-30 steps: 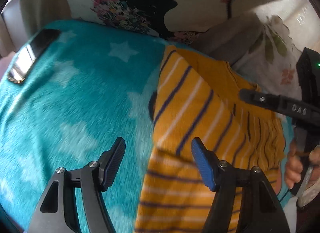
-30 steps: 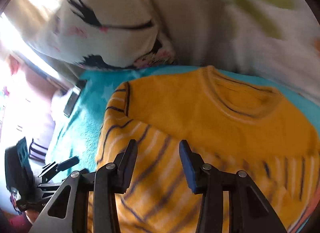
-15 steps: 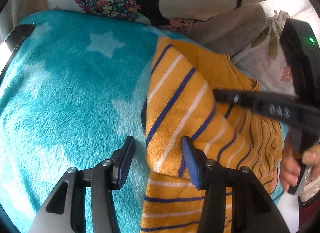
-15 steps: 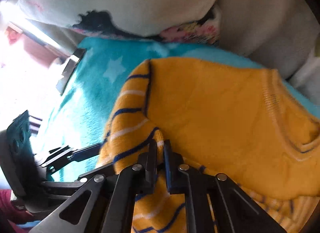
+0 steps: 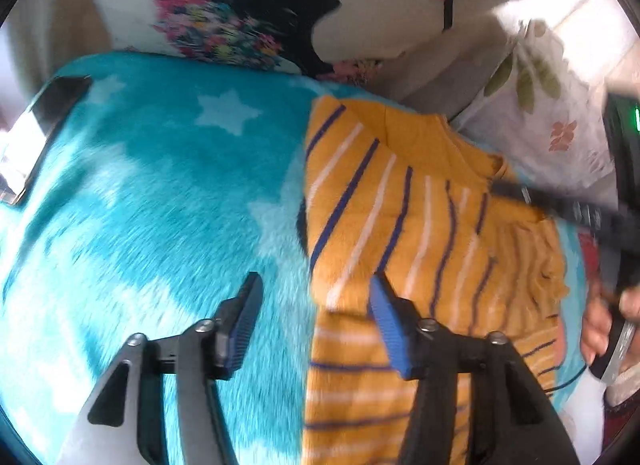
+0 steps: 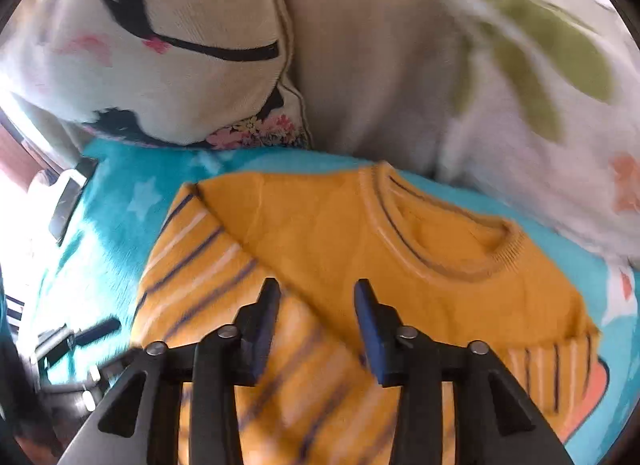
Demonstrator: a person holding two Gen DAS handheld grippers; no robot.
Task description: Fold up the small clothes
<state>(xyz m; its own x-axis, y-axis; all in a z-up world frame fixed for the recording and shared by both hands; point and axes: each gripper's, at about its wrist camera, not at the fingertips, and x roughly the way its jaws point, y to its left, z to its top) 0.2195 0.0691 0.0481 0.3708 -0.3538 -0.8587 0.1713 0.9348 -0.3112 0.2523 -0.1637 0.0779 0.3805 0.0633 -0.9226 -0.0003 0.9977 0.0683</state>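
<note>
A small orange sweater [image 5: 400, 225] with navy and white stripes lies on a teal star blanket [image 5: 160, 205]. Its left sleeve is folded diagonally across the body. My left gripper [image 5: 316, 317] is open and empty, hovering over the sweater's left edge, one finger over the blanket, one over the sweater. My right gripper [image 6: 316, 317] is open and empty just above the folded striped sleeve, near the plain orange chest [image 6: 340, 225] and the collar [image 6: 440, 237]. The right gripper also shows at the right of the left wrist view [image 5: 560, 205].
A phone [image 5: 36, 141] lies at the blanket's far left edge. A cream pillow with a printed face and flowers [image 5: 280, 5] and a leaf-patterned pillow [image 6: 520, 85] stand right behind the sweater. The person's hand [image 5: 608, 325] shows at the right.
The right gripper, shut on the sleeve half a second ago, has opened and let it go folded over the body. The left gripper has opened wider and pulled back slightly.
</note>
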